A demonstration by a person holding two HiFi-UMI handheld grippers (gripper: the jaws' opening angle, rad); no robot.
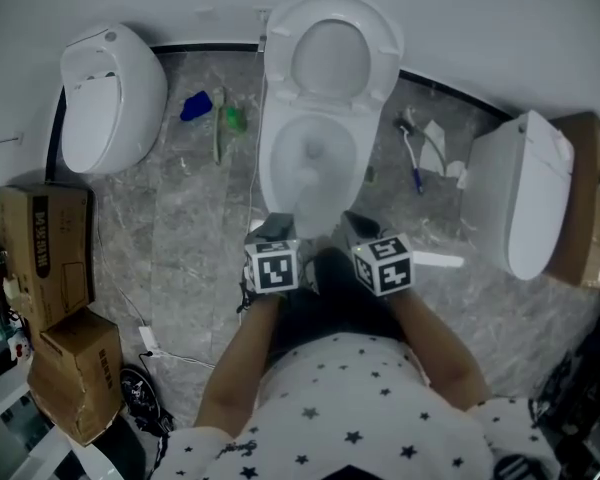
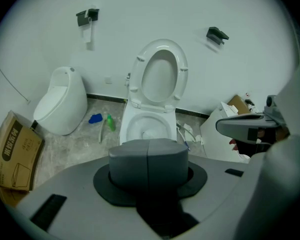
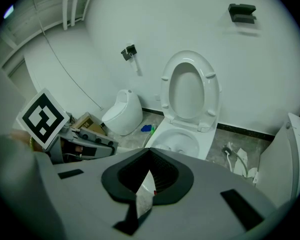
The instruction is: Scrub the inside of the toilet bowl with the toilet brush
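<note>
The white toilet (image 1: 310, 158) stands against the wall with its lid and seat raised, and its bowl (image 2: 147, 126) (image 3: 177, 141) is open. Both grippers hover side by side just in front of the bowl's near rim. My left gripper (image 1: 274, 230) (image 2: 148, 156) is shut with nothing in it. My right gripper (image 1: 360, 228) (image 3: 149, 176) is open, and only pale floor shows through the gap. A thin white stick with a blue end (image 1: 413, 160), possibly the brush, lies on the floor right of the toilet, out of both grippers.
A white urinal-like fixture (image 1: 110, 93) stands at the left, and another toilet (image 1: 520, 198) lies at the right. A blue object (image 1: 195, 105), a green bottle (image 1: 235, 118) and a pale stick (image 1: 218, 138) lie left of the bowl. Cardboard boxes (image 1: 45, 253) and cables sit at the near left.
</note>
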